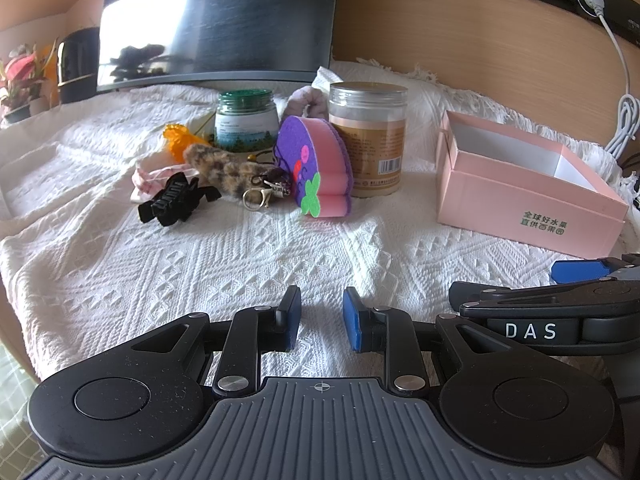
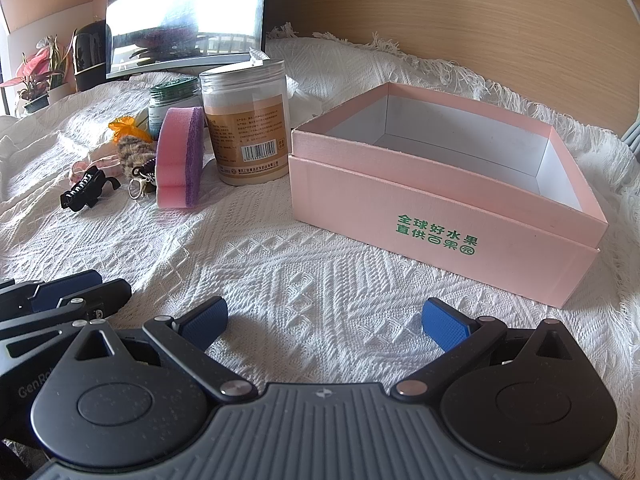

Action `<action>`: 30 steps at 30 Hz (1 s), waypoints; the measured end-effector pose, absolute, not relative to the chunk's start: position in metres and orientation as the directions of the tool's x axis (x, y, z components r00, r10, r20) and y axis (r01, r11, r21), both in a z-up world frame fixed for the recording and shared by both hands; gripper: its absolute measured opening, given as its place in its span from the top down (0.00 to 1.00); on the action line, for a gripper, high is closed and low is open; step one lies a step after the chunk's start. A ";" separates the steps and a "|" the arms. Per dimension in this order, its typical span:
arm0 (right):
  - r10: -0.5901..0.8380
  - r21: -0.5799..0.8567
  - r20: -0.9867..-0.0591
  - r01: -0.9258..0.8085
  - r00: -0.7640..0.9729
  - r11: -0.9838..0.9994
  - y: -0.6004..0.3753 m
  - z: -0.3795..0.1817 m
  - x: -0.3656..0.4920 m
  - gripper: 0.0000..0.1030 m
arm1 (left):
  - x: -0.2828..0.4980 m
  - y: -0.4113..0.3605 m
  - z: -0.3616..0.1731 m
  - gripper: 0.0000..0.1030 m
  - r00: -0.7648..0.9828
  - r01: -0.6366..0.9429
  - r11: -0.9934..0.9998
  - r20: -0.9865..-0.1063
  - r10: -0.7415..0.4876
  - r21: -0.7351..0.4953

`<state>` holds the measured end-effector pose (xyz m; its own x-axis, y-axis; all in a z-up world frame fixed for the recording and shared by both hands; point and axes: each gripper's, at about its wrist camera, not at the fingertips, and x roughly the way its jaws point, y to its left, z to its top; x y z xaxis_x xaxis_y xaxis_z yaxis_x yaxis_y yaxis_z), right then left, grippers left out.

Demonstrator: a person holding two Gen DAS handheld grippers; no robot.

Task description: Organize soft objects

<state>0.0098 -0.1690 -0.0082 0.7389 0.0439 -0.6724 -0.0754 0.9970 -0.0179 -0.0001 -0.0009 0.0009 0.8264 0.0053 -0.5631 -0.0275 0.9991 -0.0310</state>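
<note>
Listing the spread, each place reckoned from the jaws:

Left gripper (image 1: pixel 322 318): jaws partly open, nothing between them, low over the cloth (image 1: pixel 224 256); likely poised, no target yet chosen.

Right gripper (image 2: pixel 324 322): jaws wide open and empty, just beside the left gripper; the wide gap would suit a bulky soft piece.

Box (image 2: pixel 440 216): pink, open-topped, nothing visible inside; ahead and right of the left jaws, straight ahead of the right jaws. Probably the bin for the soft things, set near the right gripper for easy drops.

Sponge (image 1: pixel 320 164): pink foam with purple felt face, standing on edge, ahead of the left jaws, touching or nearly touching the tall jar (image 1: pixel 370 140), which seems to prop it.

Fur charm (image 1: pixel 224 172): speckled plush with metal clasp, lying ahead and left of the left jaws, beside the sponge.

Scrunchie (image 1: pixel 306 98): mauve, partly hidden behind the sponge, between the two jars.

Pink fabric (image 1: pixel 154 178): crumpled, partly under the hair clip (image 1: pixel 176 200).

Hard items: hair clip, tall jar, green-lidded jar (image 1: pixel 246 120); judged not for sorting.

Progress: none of the soft pieces in the box; sorting appears not begun.
</note>
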 end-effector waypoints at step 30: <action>0.061 -0.009 -0.718 -0.097 0.693 0.995 -0.171 -0.002 0.020 0.00 | 0.006 0.006 0.004 0.75 0.806 0.037 0.999 -0.589 -0.051 -0.037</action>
